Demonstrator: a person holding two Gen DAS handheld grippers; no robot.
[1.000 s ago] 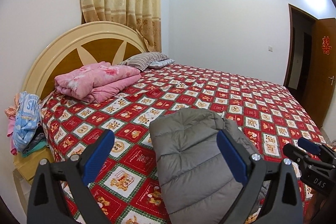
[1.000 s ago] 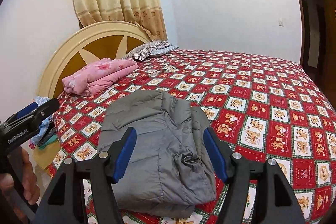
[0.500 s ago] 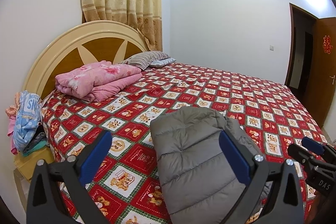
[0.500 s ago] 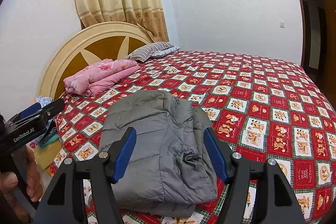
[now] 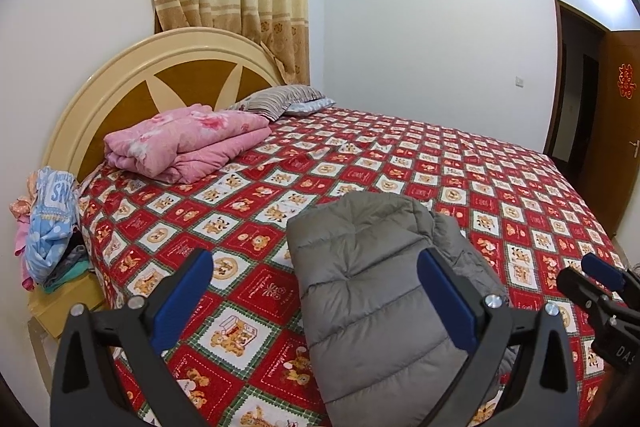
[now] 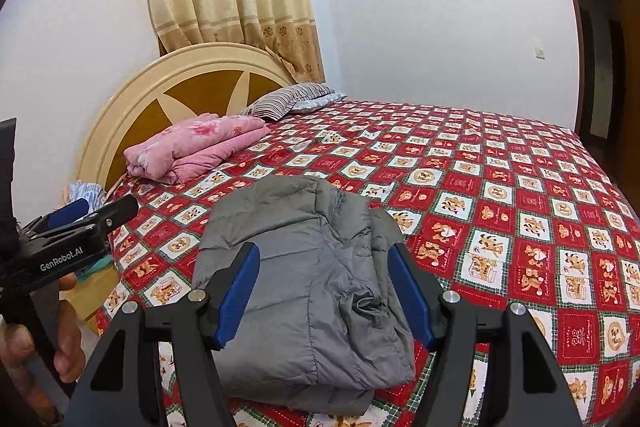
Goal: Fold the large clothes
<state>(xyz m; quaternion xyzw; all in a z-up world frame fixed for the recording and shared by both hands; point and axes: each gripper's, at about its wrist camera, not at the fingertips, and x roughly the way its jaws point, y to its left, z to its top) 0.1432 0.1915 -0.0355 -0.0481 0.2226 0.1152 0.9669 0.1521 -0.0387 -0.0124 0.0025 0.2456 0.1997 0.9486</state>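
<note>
On the bed I found the folded jacket lying flat, my left gripper and right gripper both apart above it, gripping nothing.

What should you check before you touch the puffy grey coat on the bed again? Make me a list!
1. Grey coat lies folded on the red bedspread: ok.
2. Left gripper jaws open, nothing between them: ok.
3. Right gripper jaws open, nothing held: ok.
4. Coat's fold is tidy: not ok, its right side is bunched and rumpled.
5. Pink blanket sits apart from the coat, near the headboard: ok.
6. Coat fully on the bed at the near edge: cannot tell, the grippers hide that edge.
</note>
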